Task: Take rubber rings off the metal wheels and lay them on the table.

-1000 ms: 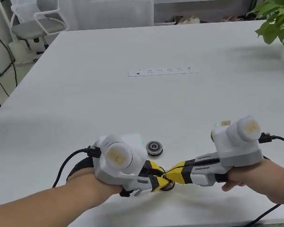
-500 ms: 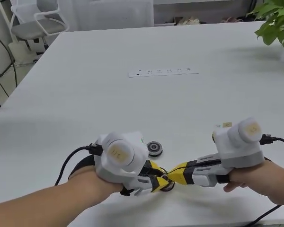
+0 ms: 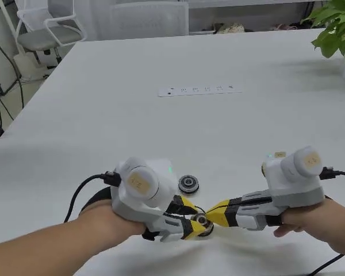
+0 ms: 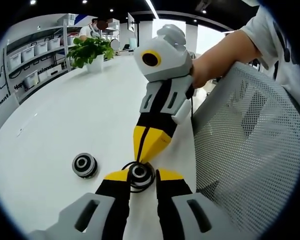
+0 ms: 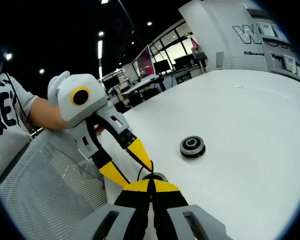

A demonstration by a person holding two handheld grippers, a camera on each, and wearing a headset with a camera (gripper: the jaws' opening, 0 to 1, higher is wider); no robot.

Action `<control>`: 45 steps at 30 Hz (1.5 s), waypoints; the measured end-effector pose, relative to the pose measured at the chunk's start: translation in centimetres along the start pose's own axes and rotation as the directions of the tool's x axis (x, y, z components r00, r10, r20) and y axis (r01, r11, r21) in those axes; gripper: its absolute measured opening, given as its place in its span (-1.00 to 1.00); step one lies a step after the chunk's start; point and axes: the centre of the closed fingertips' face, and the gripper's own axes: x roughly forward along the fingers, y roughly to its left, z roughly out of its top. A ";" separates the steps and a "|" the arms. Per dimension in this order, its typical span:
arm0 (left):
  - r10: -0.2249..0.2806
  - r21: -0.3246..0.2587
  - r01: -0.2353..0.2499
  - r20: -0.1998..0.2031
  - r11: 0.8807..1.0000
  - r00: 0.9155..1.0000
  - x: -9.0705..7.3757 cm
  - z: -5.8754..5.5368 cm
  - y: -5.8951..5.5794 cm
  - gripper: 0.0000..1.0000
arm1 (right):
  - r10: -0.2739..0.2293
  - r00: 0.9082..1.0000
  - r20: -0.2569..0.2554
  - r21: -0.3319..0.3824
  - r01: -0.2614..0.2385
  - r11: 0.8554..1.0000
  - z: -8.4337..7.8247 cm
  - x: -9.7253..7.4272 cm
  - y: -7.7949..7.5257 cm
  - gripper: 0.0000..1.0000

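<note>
The step in hand is the pulling of a ring off the first wheel, and it is not yet finished. The left gripper (image 4: 142,178) is closed on a small metal wheel (image 4: 140,173) and holds it low over the near edge of the table (image 3: 218,132). The right gripper (image 5: 151,187) meets it nose to nose. Its jaws are pressed together at the rim of that wheel, and I judge that they pinch the thin black rubber ring (image 4: 134,190). In the left gripper view the ring hangs as a loose loop around the wheel, so it seems partly out of its groove but not free.

A second wheel (image 3: 188,183) lies flat on the table just behind the two grippers, apart from them. Whether it has its ring on, I cannot tell.

The next move, in my judgement, asks the right gripper to draw the ring sideways, away from the wheel, while the left gripper keeps the wheel firm. The ring is thin and elastic, so it may slip from the jaws or snap back into the groove. After it comes off, it must be laid on the table
</note>
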 end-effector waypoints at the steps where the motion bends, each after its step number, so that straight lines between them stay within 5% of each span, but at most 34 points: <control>1: 0.000 -0.008 0.000 0.008 1.000 1.000 -0.2 0.1 0.0 -0.68 | 0.001 1.000 0.002 0.004 -0.001 1.000 0.0 0.0 0.0 -1.00; 25: 0.040 -0.056 -0.035 0.077 0.998 0.996 -5.0 0.7 0.3 -0.30 | 0.007 1.000 0.031 0.025 -0.008 1.000 0.8 -0.3 0.2 -1.00; 35: 0.076 -0.069 -0.068 0.122 0.995 0.990 -7.6 1.3 0.4 -0.17 | 0.011 0.999 0.040 0.022 -0.012 1.000 1.6 -0.4 0.3 -1.00; 45: 0.128 -0.093 -0.115 0.150 0.989 0.980 -9.6 0.6 1.1 -0.11 | 0.030 0.999 0.038 -0.001 -0.030 1.000 2.6 -0.1 0.9 -1.00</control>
